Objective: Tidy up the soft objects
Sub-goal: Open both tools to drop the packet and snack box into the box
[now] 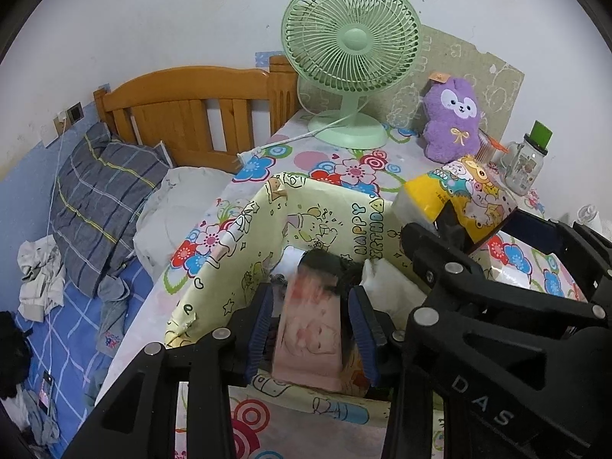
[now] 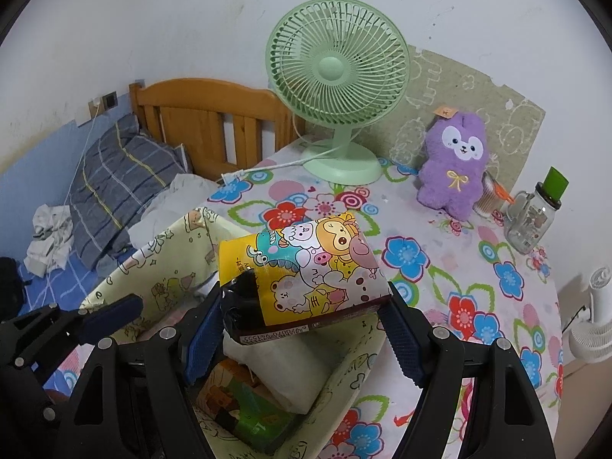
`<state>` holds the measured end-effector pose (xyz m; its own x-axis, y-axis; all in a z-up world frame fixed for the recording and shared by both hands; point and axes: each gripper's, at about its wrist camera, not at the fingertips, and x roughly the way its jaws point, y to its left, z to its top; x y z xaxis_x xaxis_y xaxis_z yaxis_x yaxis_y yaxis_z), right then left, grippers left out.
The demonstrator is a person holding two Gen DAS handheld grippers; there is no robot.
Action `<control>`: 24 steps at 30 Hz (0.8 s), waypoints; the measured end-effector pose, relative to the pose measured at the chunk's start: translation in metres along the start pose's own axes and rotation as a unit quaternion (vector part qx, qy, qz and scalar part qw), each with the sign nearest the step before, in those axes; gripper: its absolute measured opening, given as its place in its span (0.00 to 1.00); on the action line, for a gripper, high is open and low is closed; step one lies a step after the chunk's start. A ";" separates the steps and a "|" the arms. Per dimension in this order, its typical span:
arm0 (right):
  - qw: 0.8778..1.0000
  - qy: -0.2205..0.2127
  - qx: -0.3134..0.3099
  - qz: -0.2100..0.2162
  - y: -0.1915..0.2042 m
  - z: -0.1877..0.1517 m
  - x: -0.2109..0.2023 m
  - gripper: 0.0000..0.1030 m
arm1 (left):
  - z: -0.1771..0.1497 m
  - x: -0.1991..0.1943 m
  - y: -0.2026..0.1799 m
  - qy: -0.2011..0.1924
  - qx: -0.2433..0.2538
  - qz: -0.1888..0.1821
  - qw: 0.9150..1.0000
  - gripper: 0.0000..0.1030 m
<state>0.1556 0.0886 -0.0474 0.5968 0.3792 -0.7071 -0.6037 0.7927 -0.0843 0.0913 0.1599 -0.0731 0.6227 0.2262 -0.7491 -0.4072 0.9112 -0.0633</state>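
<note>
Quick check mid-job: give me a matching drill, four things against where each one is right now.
Things:
1. cartoon tissue pack
2. pink pack
3. purple plush
4. green fan

Places:
A. against the board at the back of the table
B. between the left gripper fingers, over the box
C. in the right gripper
D. back of the table, by the headboard

Pairs: 1-C, 2-B, 3-A, 4-D

The left hand-held gripper [image 1: 311, 329] has a blurred pink pack [image 1: 311, 338] between its blue pads, over the yellow basket [image 1: 244, 244]. The right hand-held gripper [image 1: 451, 229], to its right, grips a cartoon-printed pack [image 1: 464, 195].
</note>
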 end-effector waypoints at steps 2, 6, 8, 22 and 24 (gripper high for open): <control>1.000 0.003 -0.001 0.003 0.000 0.000 0.002 0.78 | 0.000 0.001 0.000 0.001 0.002 0.000 1.000 0.59; 1.000 0.006 -0.002 0.002 0.002 -0.001 0.005 0.86 | 0.000 -0.001 0.002 -0.006 -0.002 0.001 1.000 0.78; 1.000 0.003 -0.003 0.000 0.002 0.000 0.003 0.90 | 0.000 0.000 0.002 -0.005 -0.002 -0.002 1.000 0.79; 1.000 -0.008 -0.001 -0.011 -0.003 -0.001 -0.008 0.92 | -0.001 -0.008 -0.006 -0.011 0.004 -0.008 1.000 0.80; 1.000 -0.011 0.001 -0.012 -0.006 -0.002 -0.012 0.92 | -0.002 -0.010 -0.010 -0.013 0.006 -0.010 1.000 0.80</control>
<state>0.1508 0.0780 -0.0398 0.6227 0.3696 -0.6897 -0.5874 0.8030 -0.1001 0.0878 0.1480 -0.0663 0.6470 0.2168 -0.7310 -0.3866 0.9197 -0.0694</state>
